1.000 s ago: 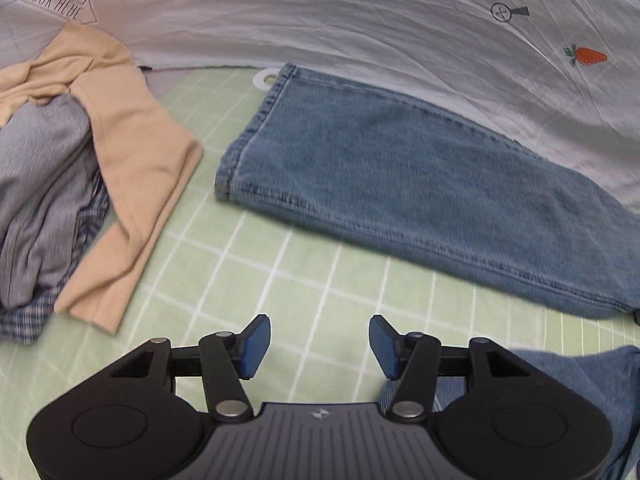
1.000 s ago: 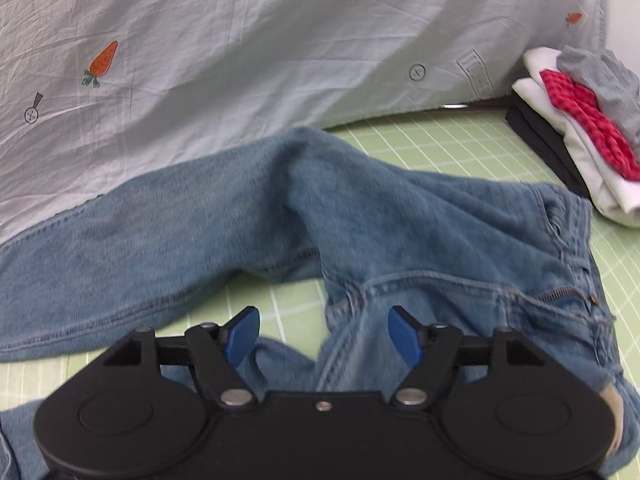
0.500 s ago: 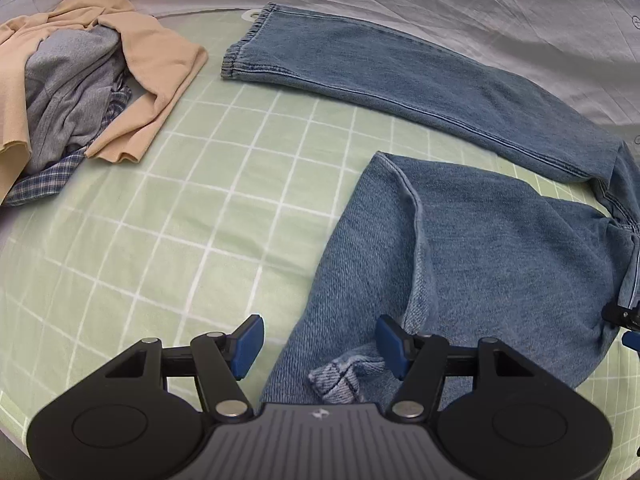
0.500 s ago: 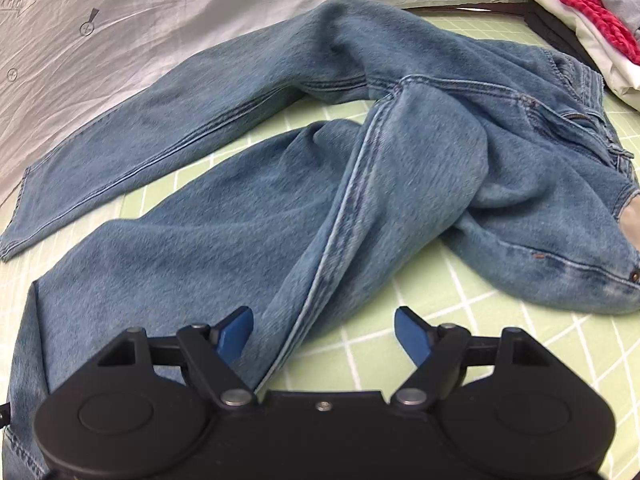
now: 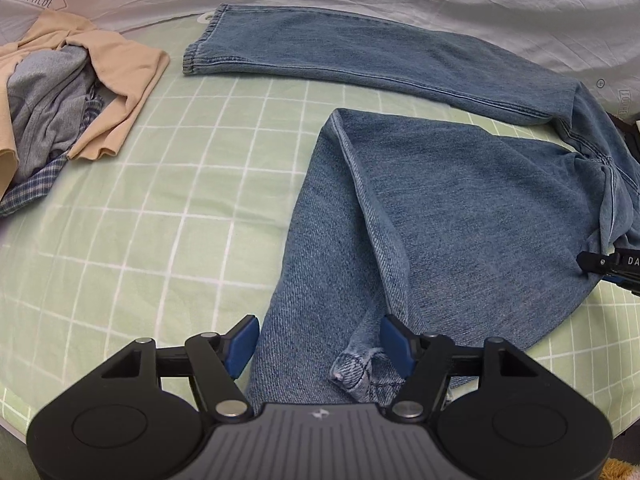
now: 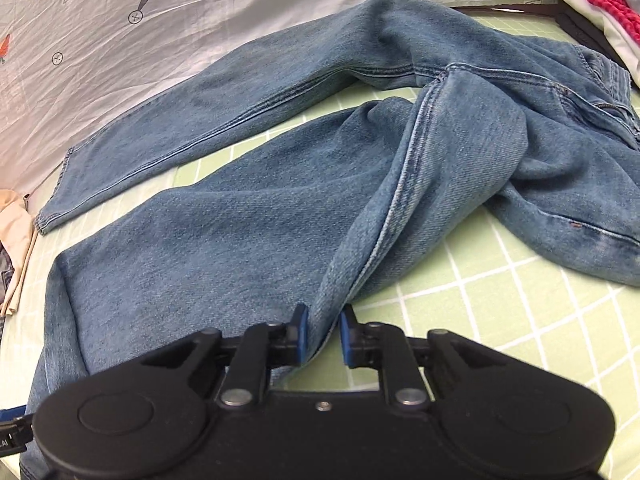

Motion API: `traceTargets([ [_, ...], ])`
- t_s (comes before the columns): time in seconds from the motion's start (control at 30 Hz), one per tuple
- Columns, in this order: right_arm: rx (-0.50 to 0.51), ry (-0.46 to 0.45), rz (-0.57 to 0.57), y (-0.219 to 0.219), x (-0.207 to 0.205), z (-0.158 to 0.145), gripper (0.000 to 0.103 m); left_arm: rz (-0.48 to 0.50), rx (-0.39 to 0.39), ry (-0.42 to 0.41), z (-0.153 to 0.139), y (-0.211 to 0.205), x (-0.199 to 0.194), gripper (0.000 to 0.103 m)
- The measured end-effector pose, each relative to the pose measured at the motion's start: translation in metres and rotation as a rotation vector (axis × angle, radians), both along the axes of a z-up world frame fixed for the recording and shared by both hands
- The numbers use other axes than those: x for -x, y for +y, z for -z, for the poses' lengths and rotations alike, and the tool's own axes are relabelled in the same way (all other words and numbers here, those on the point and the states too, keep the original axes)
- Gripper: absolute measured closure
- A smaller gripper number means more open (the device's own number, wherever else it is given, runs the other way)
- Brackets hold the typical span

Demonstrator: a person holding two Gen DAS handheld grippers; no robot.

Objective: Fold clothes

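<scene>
A pair of blue jeans (image 5: 440, 200) lies on the green checked mat (image 5: 160, 220). One leg stretches flat along the back; the near leg bends toward me. My left gripper (image 5: 318, 346) is open, its blue pads either side of the near leg's hem (image 5: 356, 368). My right gripper (image 6: 322, 336) is shut on the side seam of the near leg of the jeans (image 6: 280, 208), with a ridge of denim pinched between the pads. The right gripper's edge shows at the right of the left wrist view (image 5: 612, 266).
A heap of beige, grey and plaid clothes (image 5: 60, 92) lies at the mat's left. A stack of folded clothes in white, red and black (image 6: 600, 12) sits at the far right. A white printed sheet (image 6: 140, 40) covers the surface behind the mat.
My right gripper has closed on the seam of the near leg. My left gripper has moved in over the near leg's hem and stays open.
</scene>
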State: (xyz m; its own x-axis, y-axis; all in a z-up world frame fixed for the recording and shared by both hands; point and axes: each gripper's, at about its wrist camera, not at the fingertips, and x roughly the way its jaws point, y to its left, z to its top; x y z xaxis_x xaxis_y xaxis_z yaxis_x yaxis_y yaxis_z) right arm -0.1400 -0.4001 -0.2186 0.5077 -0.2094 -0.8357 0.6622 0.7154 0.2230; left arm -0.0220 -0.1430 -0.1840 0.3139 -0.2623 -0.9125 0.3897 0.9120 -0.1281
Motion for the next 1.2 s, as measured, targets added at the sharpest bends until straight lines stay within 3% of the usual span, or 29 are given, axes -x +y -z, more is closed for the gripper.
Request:
traceTargets([
  [0.03, 0.003, -0.008, 0.0, 0.0, 0.001, -0.002, 0.09, -0.026, 0.023, 0.023, 0.002, 0.005, -0.002, 0.04],
  [0.07, 0.006, -0.016, -0.001, 0.001, 0.003, -0.004, 0.091, -0.054, 0.048, 0.046, 0.003, 0.01, -0.004, 0.051],
  [0.17, 0.014, -0.034, -0.004, 0.001, 0.01, -0.009, 0.094, -0.117, 0.087, 0.073, 0.004, 0.021, -0.005, 0.071],
  [0.3, 0.032, -0.061, -0.016, 0.002, 0.019, -0.017, 0.095, -0.151, 0.118, 0.081, 0.001, 0.028, 0.001, 0.084],
  [0.53, 0.083, -0.036, -0.071, 0.006, 0.025, -0.018, 0.095, -0.234, 0.077, -0.008, -0.009, 0.04, 0.014, 0.082],
  [0.83, 0.069, -0.016, -0.096, 0.0, 0.03, -0.014, 0.094, -0.22, 0.145, -0.108, -0.036, 0.031, 0.028, 0.077],
  [0.87, 0.069, -0.012, -0.1, 0.0, 0.029, -0.013, 0.093, -0.209, 0.162, -0.108, -0.038, 0.027, 0.029, 0.072],
  [0.97, 0.064, -0.006, -0.105, -0.001, 0.028, -0.012, 0.091, -0.182, 0.196, -0.084, -0.033, 0.016, 0.028, 0.07],
  [1.2, 0.061, 0.002, -0.112, -0.003, 0.029, -0.01, 0.09, -0.109, 0.14, -0.027, -0.012, -0.007, 0.029, 0.069],
])
